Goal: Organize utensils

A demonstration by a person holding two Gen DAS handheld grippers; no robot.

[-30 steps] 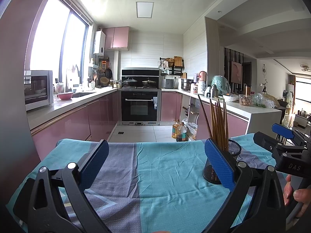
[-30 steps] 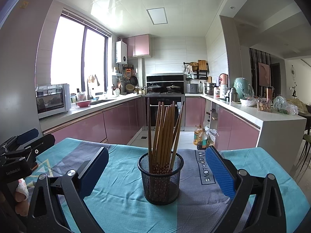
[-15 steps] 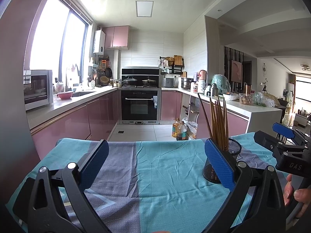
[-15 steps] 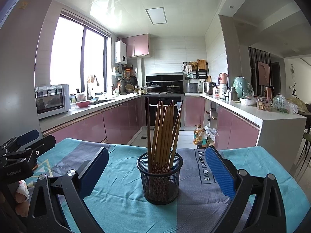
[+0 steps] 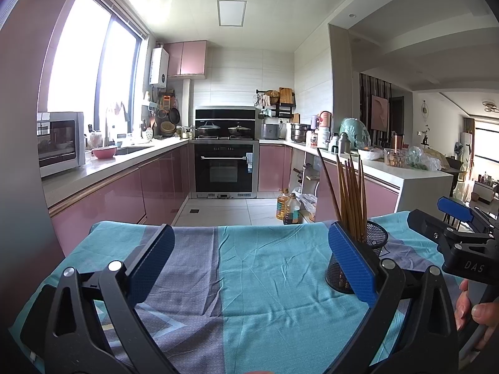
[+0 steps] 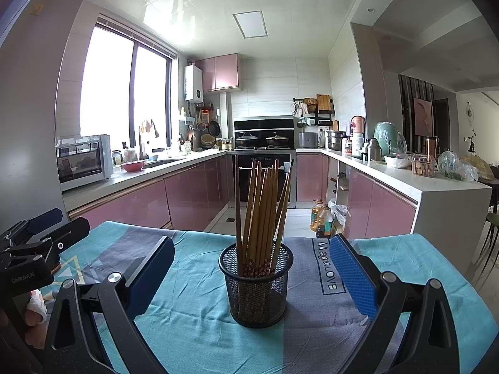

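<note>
Both grippers hang spread wide and empty over the cloth-covered table. From its own wrist camera the right gripper (image 6: pixel 251 275) frames the black mesh holder (image 6: pixel 256 283), which stands upright on the teal and grey tablecloth (image 6: pixel 193 321) between the two blue pads without touching either. A bundle of wooden chopsticks (image 6: pixel 263 205) stands in the holder, fanned out and leaning at different angles, one dark stick set apart on the left of the bundle.

The left gripper (image 5: pixel 249 268) is open just as wide, with only bare cloth between its pads; the holder sits off to its right, partly hidden behind its right pad (image 5: pixel 352 268).

The risk from here, as I judge it, lies in the holder: it looks light, and the tall sticks carry its weight high. A pad catching the rim or brushing the leaning chopsticks could tip it and scatter them. The loose, wrinkled cloth could also drag or bunch under a sliding push. Closing on several splayed sticks at once could let some slip out of the grasp.

A hand (image 5: pixel 477 318) grips the right tool's handle at the edge of the left view.
</note>
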